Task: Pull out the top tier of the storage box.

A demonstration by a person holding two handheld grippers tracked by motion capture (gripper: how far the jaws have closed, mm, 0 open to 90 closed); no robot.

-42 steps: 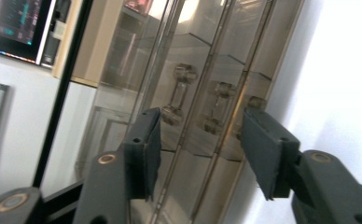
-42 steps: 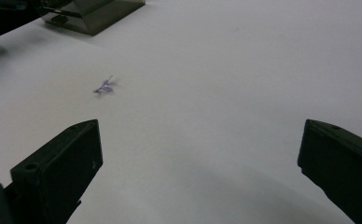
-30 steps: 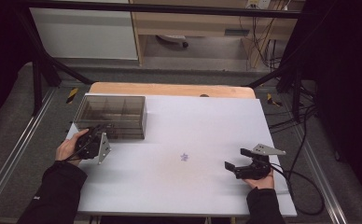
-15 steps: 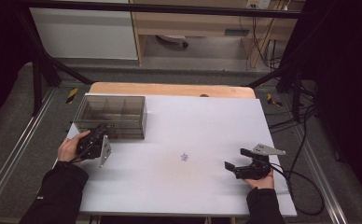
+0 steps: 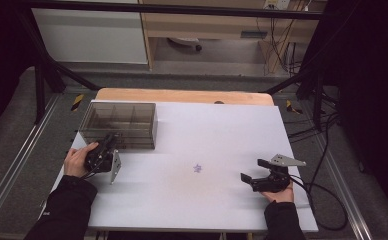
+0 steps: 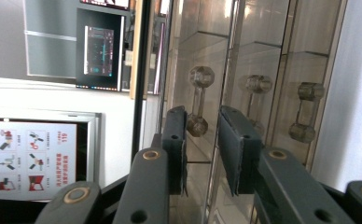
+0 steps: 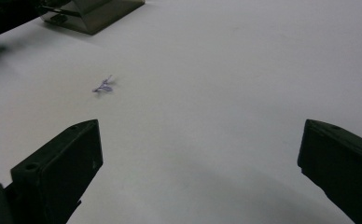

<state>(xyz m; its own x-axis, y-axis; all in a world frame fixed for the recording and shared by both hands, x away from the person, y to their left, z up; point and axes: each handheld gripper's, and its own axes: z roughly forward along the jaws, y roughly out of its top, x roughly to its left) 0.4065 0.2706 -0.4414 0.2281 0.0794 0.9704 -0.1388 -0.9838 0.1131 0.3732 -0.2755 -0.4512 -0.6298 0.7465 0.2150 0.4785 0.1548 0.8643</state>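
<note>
Left gripper view: the left gripper (image 6: 202,149) has its jaws parted narrowly, straddling the lower end of a drawer handle (image 6: 198,100) on the clear drawer box (image 5: 119,125), dead ahead, long axis up the frame. Lower right of the high view, the right gripper (image 5: 254,172) gapes wide, empty, well apart.

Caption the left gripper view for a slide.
Left tool, jaws slightly apart, lines up on a clear drawer handle of the transparent drawer cabinet.
</note>
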